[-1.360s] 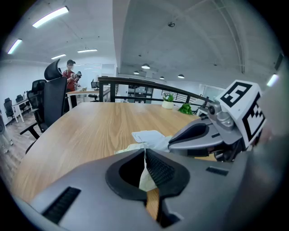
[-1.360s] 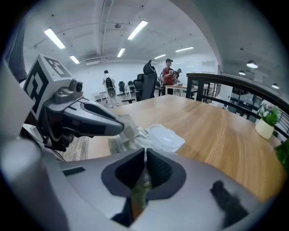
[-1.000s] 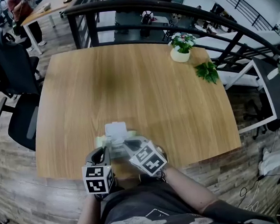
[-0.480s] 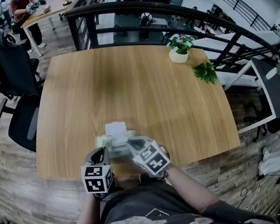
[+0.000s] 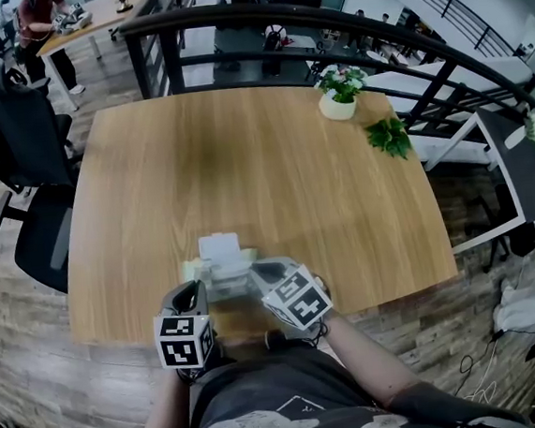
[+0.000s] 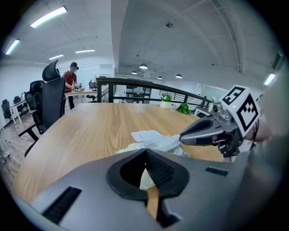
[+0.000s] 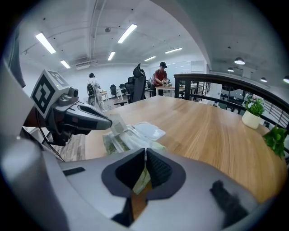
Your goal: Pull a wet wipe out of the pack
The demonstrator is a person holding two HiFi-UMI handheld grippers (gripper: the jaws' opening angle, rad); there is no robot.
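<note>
The pale green wet wipe pack (image 5: 218, 268) lies near the table's front edge, its white lid (image 5: 218, 248) flipped open toward the far side. My left gripper (image 5: 199, 288) is shut on the pack's near left edge. In the left gripper view, a white wipe (image 6: 167, 143) stretches from the pack (image 6: 135, 146) to the tips of my right gripper (image 6: 184, 135), which is shut on it. In the right gripper view, the left gripper (image 7: 108, 124) pinches the pack (image 7: 122, 140) beside the open lid (image 7: 146, 131). A pale strip shows between the right gripper's closed jaws.
The pack rests on a wooden table (image 5: 244, 164). A potted plant (image 5: 339, 93) and a green sprig (image 5: 389, 135) stand at its far right corner. A black railing (image 5: 277, 15) runs behind, and an office chair (image 5: 26, 147) stands to the left.
My right gripper has shifted a little to the right, away from the pack, with the wipe in it. The left gripper and the pack have stayed in place.
</note>
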